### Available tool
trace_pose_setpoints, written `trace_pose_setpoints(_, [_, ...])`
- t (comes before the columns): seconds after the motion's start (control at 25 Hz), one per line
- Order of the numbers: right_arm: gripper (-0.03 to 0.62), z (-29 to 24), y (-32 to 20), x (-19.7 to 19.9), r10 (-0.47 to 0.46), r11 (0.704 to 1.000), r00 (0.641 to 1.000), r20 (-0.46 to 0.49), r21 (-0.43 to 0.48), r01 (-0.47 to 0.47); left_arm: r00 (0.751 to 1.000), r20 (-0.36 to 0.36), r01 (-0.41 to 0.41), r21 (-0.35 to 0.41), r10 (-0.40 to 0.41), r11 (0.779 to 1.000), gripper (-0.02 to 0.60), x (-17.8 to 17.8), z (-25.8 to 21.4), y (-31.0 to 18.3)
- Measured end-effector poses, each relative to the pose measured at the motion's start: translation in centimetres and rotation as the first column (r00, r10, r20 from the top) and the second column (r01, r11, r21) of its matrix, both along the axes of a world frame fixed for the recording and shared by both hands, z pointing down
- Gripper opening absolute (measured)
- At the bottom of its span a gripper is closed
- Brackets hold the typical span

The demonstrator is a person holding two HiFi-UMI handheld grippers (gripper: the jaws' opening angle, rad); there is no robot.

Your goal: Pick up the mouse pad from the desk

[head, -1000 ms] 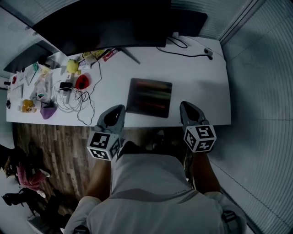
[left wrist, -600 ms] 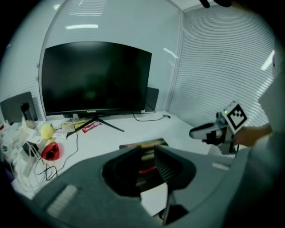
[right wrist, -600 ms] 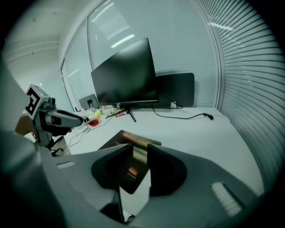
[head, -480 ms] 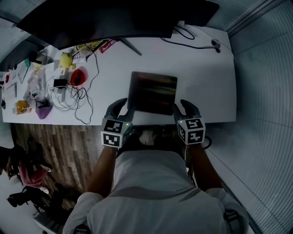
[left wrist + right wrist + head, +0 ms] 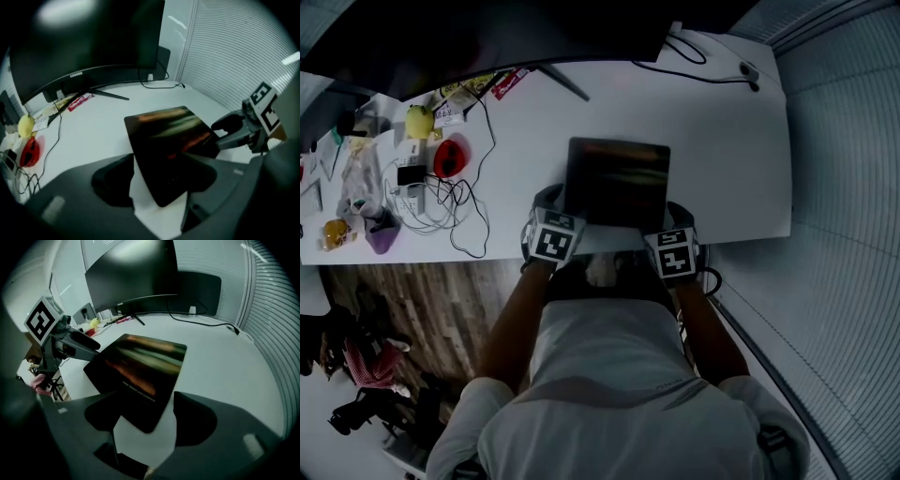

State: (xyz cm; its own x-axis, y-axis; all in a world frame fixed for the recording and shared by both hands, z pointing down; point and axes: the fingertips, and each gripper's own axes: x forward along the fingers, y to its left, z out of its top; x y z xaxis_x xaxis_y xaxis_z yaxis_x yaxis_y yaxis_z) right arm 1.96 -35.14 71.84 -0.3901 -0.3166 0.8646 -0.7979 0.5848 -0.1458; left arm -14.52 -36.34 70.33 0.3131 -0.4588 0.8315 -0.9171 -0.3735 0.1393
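- Head view: I see the mouse pad (image 5: 617,183) lying dark and flat on the white desk (image 5: 727,141), its near edge close to the desk's front edge. The left gripper (image 5: 553,211) sits at the pad's 7 o'clock corner and the right gripper (image 5: 675,220) at its 5 o'clock corner. A monitor (image 5: 478,37) fills 12 o'clock, and a red object (image 5: 448,157) among tangled cables (image 5: 455,202) lies at 9 o'clock from the pad.
- Left gripper view: my left claw is spread wide, gripping nothing. The pad's near corner points toward 6 o'clock into the gap between the jaws. The right-hand jaw overlaps the pad's edge. The other gripper shows at 3 o'clock, at the pad's far side.
- Right gripper view: my right claw is likewise apart. The pad's other near corner reaches between its jaws and white desk shows on both sides. The left gripper shows at 9 o'clock.
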Motion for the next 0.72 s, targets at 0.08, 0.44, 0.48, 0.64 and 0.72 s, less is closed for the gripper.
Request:
trace_pose_setpoints(0.08, [0.334,0.2,0.1,-0.3,0.012,1.0,1.0,-0.012,0.001,-0.012,1.0,-0.008,-0.019,-0.046,0.019,0.999,0.295,0.5,1.3,0.6])
trace_pose_setpoints(0.44, [0.298,0.4,0.2,-0.6,0.027,1.0,0.999,-0.026,-0.002,-0.027,0.998,0.065,0.01,-0.075,-0.005,0.997,0.305,1.2,2.4,1.2])
trace_pose_setpoints(0.48, [0.293,0.5,0.2,-0.6,0.025,1.0,0.999,-0.027,-0.001,-0.025,0.998,0.068,0.023,-0.079,-0.018,0.997,0.307,1.1,2.4,1.2])
trace_pose_setpoints(0.64, [0.258,0.7,0.2,-1.0,0.007,1.0,1.0,-0.016,0.018,-0.007,0.995,0.072,0.076,-0.088,-0.07,0.993,0.293,1.0,2.6,1.4])
trace_pose_setpoints(0.72, [0.25,0.6,0.2,-1.0,0.007,1.0,1.0,-0.014,0.019,-0.007,0.994,0.062,0.093,-0.089,-0.088,0.992,0.288,1.0,2.6,1.3])
